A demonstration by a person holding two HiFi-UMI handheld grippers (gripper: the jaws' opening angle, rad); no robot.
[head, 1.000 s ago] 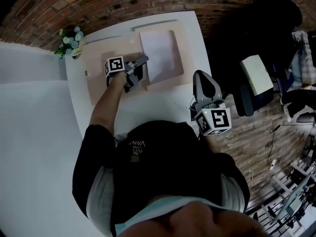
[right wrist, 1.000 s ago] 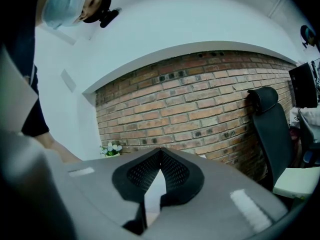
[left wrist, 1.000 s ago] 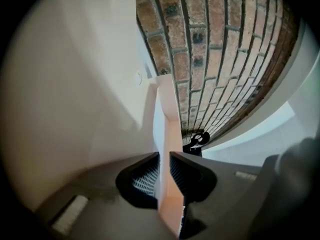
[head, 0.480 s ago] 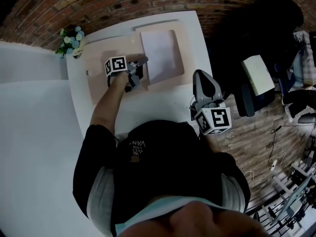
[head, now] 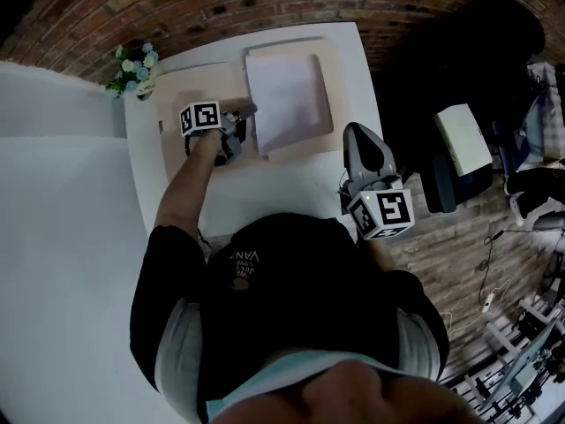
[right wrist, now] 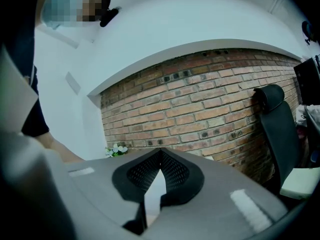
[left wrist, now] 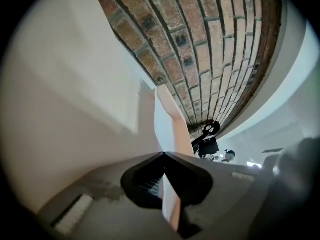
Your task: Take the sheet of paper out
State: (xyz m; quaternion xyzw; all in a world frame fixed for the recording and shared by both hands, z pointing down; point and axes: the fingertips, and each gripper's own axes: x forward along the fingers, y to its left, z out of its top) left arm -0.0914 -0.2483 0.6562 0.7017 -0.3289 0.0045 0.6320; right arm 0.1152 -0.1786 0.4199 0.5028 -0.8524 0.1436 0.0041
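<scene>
An open pale pink folder (head: pixel 201 82) lies on the white table (head: pixel 265 193). A white sheet of paper (head: pixel 290 95) rests in its right half. My left gripper (head: pixel 252 110) is at the sheet's left edge and is shut on it. In the left gripper view the thin sheet (left wrist: pixel 164 121) runs up from between the closed jaws of the left gripper (left wrist: pixel 164 156), edge on. My right gripper (head: pixel 358 133) hovers off the table's right front corner. It is shut and holds nothing, which the right gripper view also shows of the right gripper (right wrist: pixel 160 153).
A small bunch of flowers (head: pixel 134 67) stands at the table's far left corner, against the brick wall (right wrist: pixel 200 109). A black office chair (right wrist: pixel 277 124) and other clutter stand on the wood floor to the right of the table.
The left gripper's jaws have closed on the sheet's left edge and the hand has drawn a little to the left. The right gripper has stayed put.
</scene>
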